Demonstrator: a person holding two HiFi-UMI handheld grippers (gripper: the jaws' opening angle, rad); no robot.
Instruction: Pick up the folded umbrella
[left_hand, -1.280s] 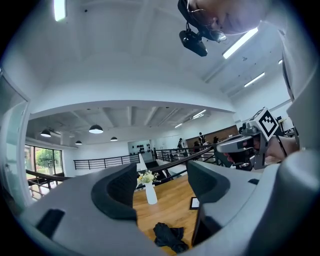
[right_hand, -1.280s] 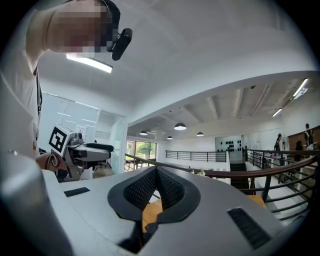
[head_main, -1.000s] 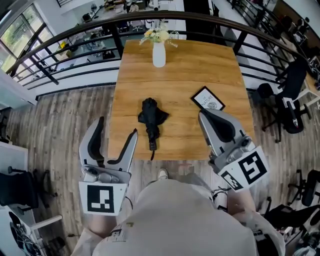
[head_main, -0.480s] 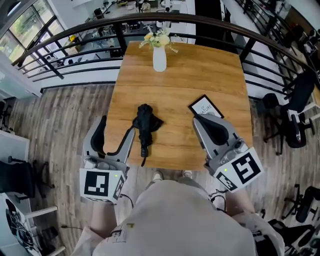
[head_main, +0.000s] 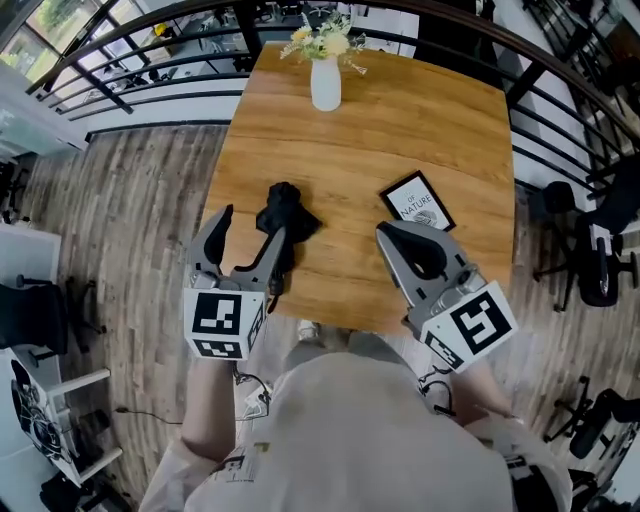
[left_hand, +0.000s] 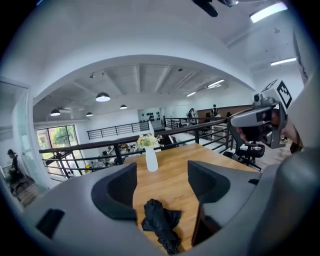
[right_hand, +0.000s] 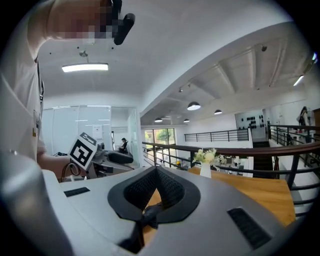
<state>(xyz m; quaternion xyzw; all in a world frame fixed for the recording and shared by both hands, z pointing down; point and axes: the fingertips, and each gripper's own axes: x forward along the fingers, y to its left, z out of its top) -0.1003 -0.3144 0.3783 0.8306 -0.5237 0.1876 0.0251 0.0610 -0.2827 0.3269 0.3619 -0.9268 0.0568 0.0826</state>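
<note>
The folded black umbrella (head_main: 282, 212) lies on the wooden table (head_main: 400, 120) near its front left part. My left gripper (head_main: 250, 235) hangs open just above the umbrella's near end, and its right jaw covers the handle end in the head view. In the left gripper view the umbrella (left_hand: 161, 224) shows low between the spread jaws of the left gripper (left_hand: 162, 186), with nothing held. My right gripper (head_main: 386, 234) is shut and empty, over the table's front right, well apart from the umbrella. In the right gripper view its jaws meet at the tip of the right gripper (right_hand: 156, 172).
A white vase of flowers (head_main: 325, 85) stands at the table's far edge. A framed card (head_main: 417, 200) lies just beyond the right gripper. A black railing (head_main: 150, 70) runs behind the table, and office chairs (head_main: 600, 260) stand to the right.
Both grippers have moved forward over the table's front edge. The left one has closed in on the umbrella until its right jaw overlaps the handle end. The jaws have kept their states.
</note>
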